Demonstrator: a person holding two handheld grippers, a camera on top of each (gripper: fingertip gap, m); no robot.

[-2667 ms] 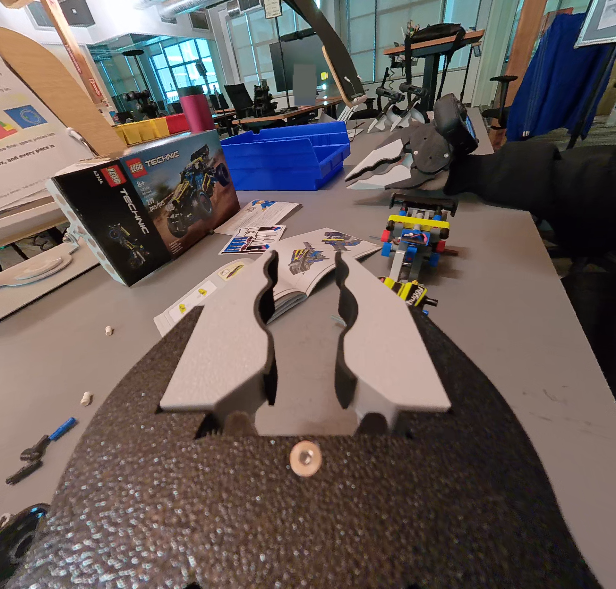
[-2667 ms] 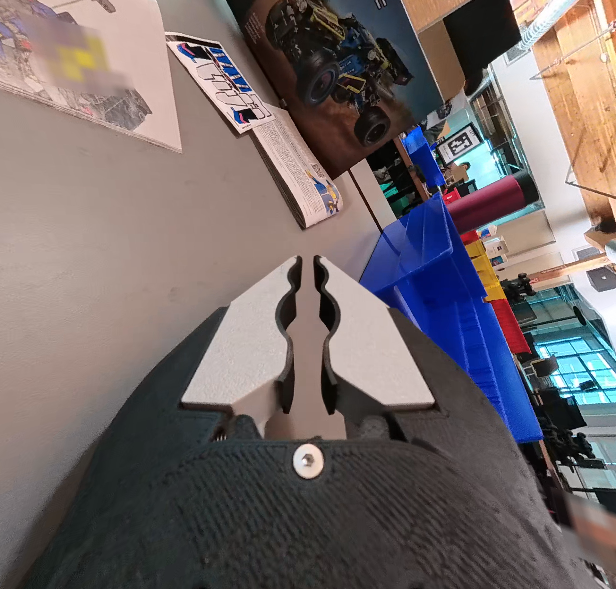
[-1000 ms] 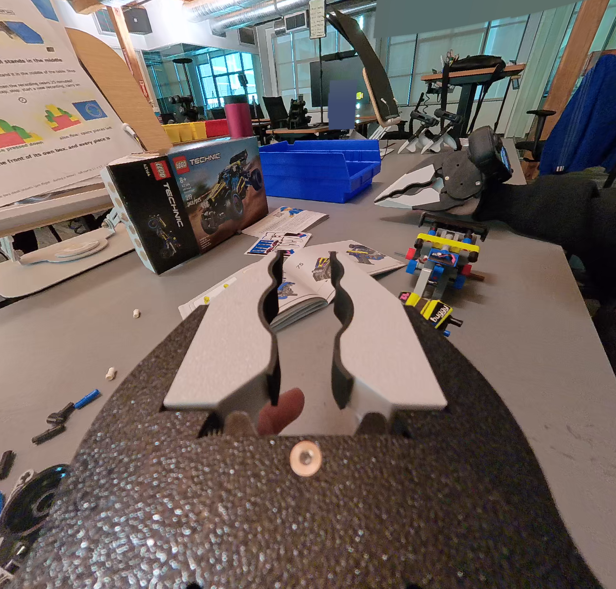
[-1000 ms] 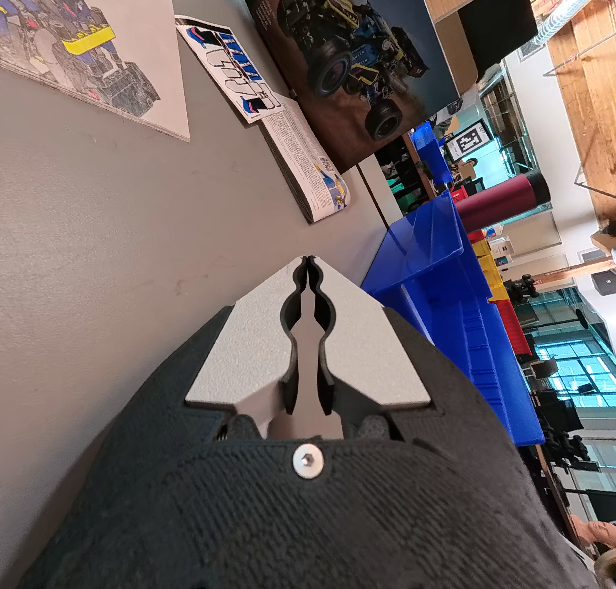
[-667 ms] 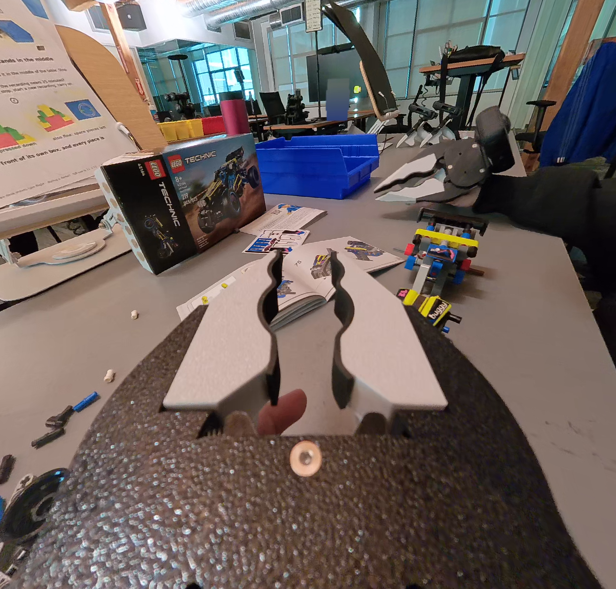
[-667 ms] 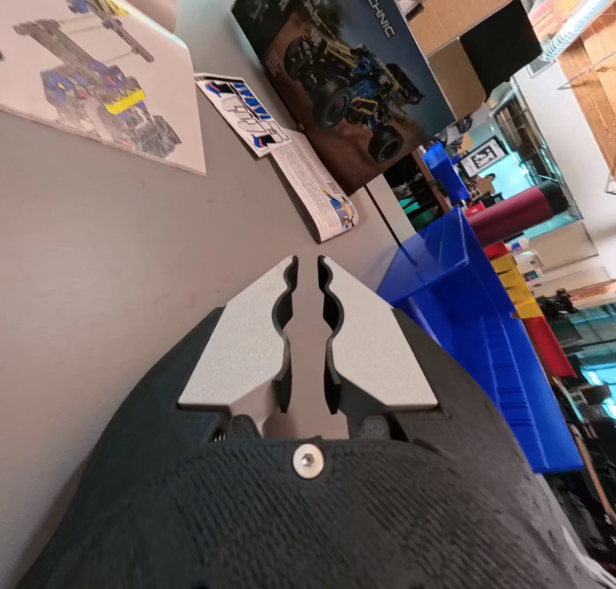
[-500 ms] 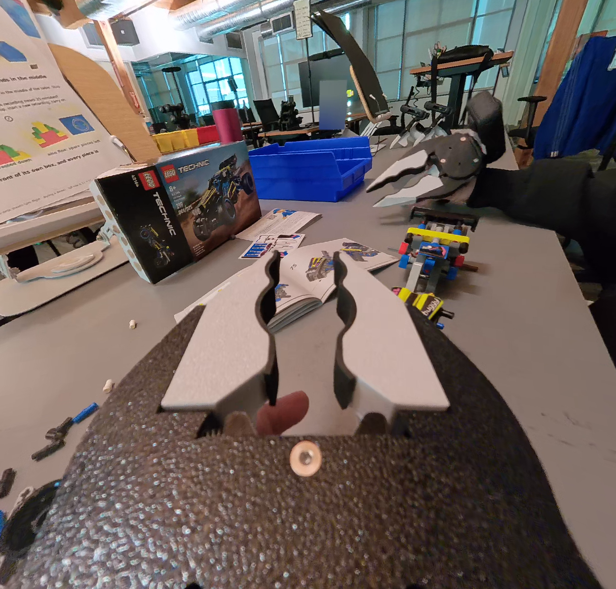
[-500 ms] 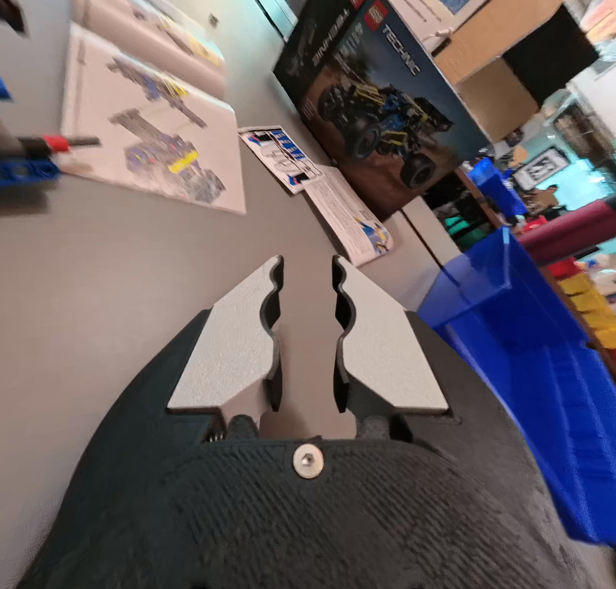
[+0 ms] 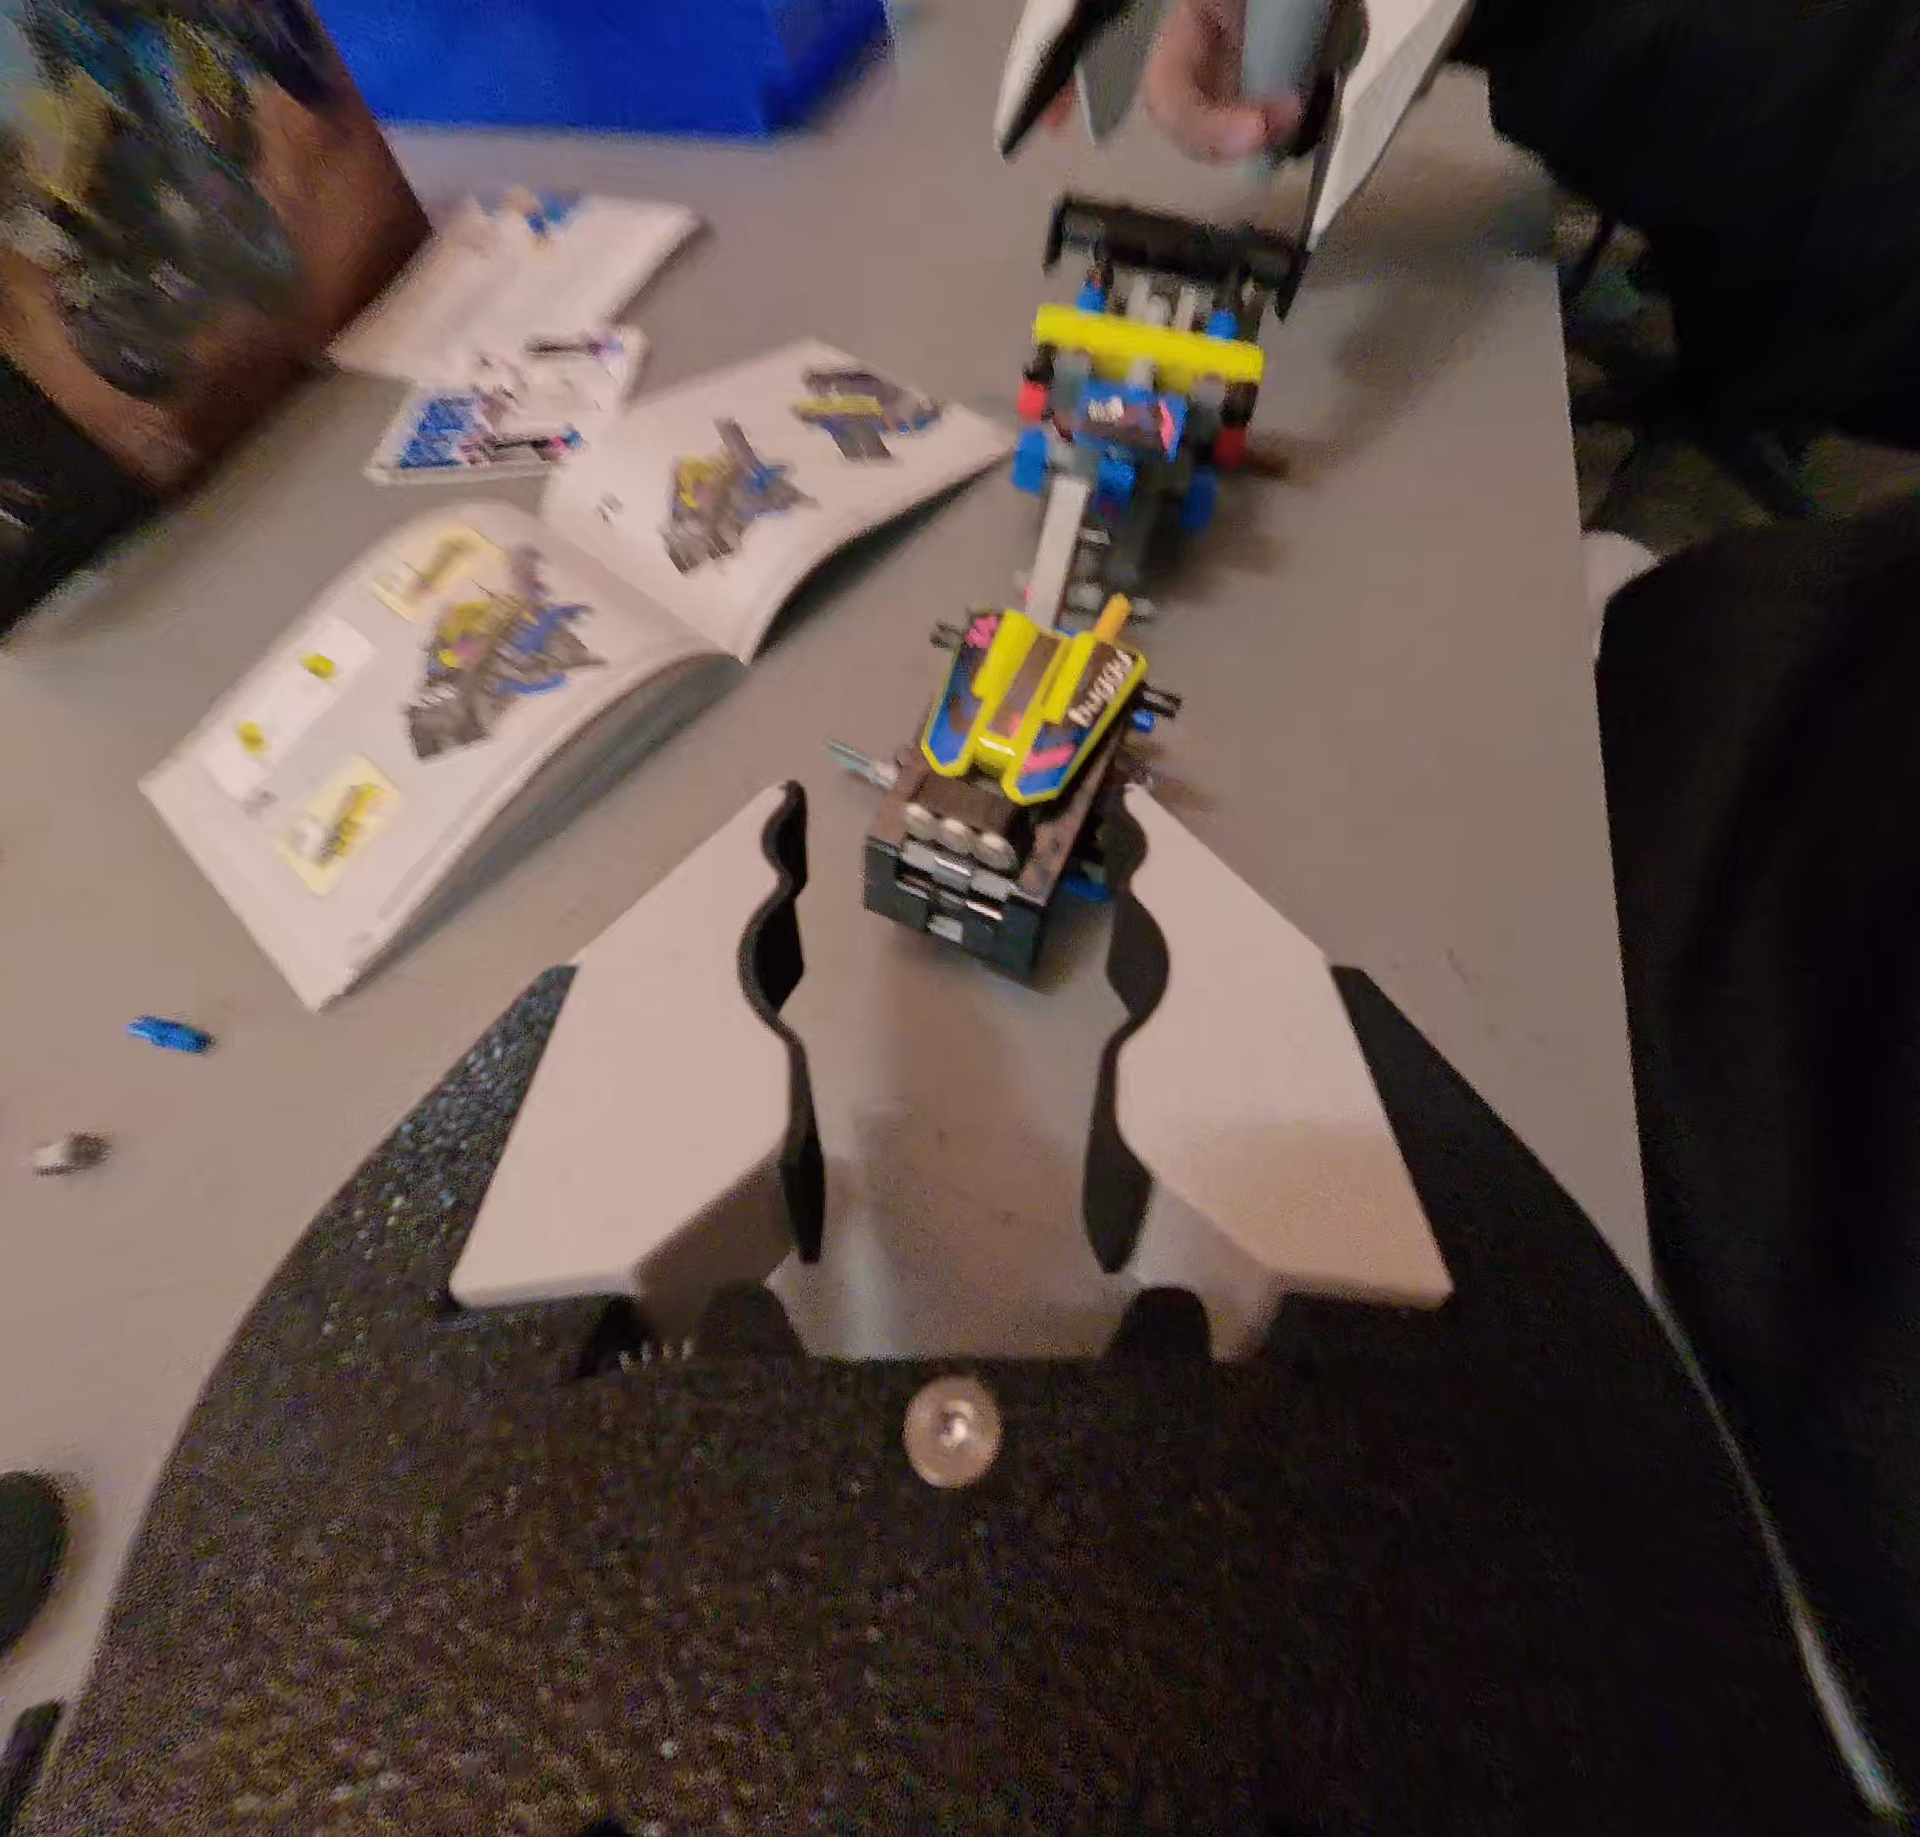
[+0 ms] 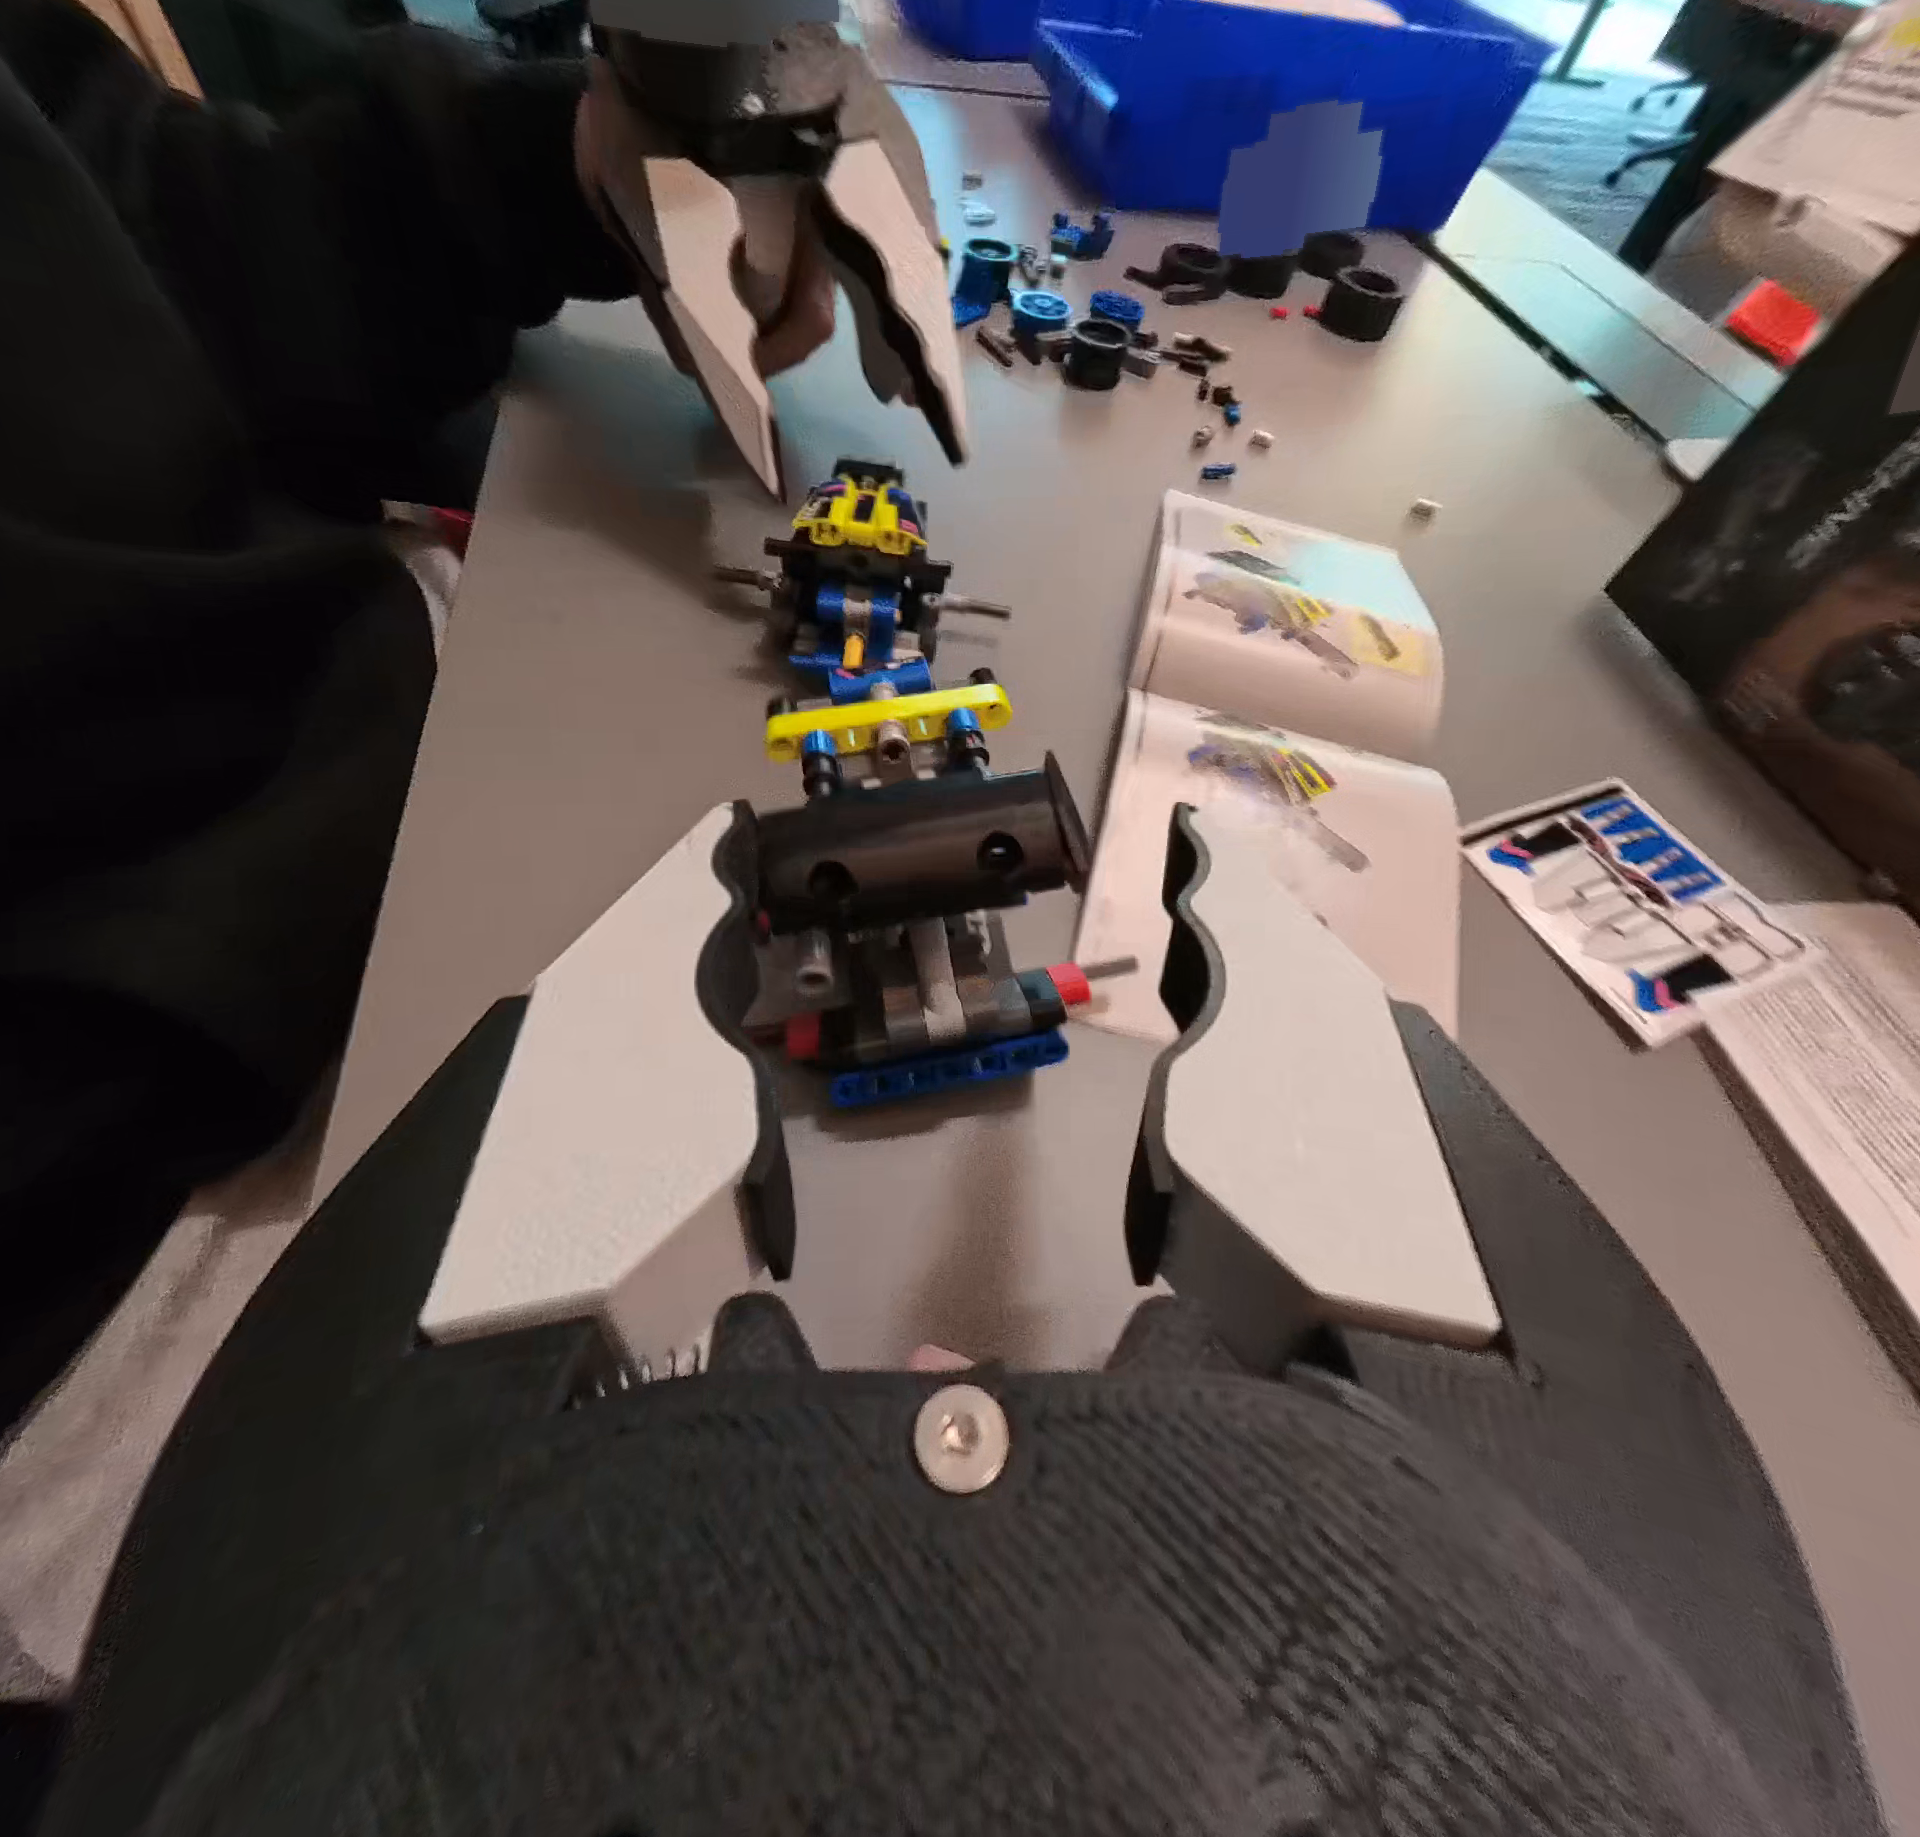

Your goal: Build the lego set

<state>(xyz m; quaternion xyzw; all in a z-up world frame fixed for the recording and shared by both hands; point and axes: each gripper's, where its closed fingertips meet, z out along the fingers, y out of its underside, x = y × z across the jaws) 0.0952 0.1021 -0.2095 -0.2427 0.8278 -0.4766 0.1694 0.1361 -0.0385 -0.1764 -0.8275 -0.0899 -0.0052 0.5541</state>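
My left gripper [image 9: 956,831] stands with its jaws wide apart and grips nothing. The front end of the toy car [image 9: 1023,748], a black block under a yellow and blue hood, lies between my left fingertips. The right fingertip [image 9: 1153,852] is just beside or touching the block; motion blur prevents a firm reading. The left fingertip [image 9: 769,852] stands clear of it, with bare table [image 9: 1351,644] in between.

My right gripper [image 10: 956,852] is also wide open and grips nothing. The rear end of the car, a black wing [image 10: 914,862] over grey and blue beams, sits between its fingertips. The left fingertip [image 10: 727,852] meets the end of the wing. The right fingertip [image 10: 1184,852] stands apart from it.

Layout, left to right in the right wrist view:
- The car rests lengthwise on the table, one gripper at each end.
- An open instruction booklet [image 10: 1288,644] lies just beside the car.
- A sticker sheet [image 10: 1631,904] lies beyond the booklet.
- A dark box [image 10: 1808,582] stands at the edge of the view.

Behind the car lie loose black wheels and small parts [image 10: 1132,322], then blue bins [image 10: 1247,73].

Build state: the car carries no wheels. Bare axles project from its sides. The wheels lie well apart from it.
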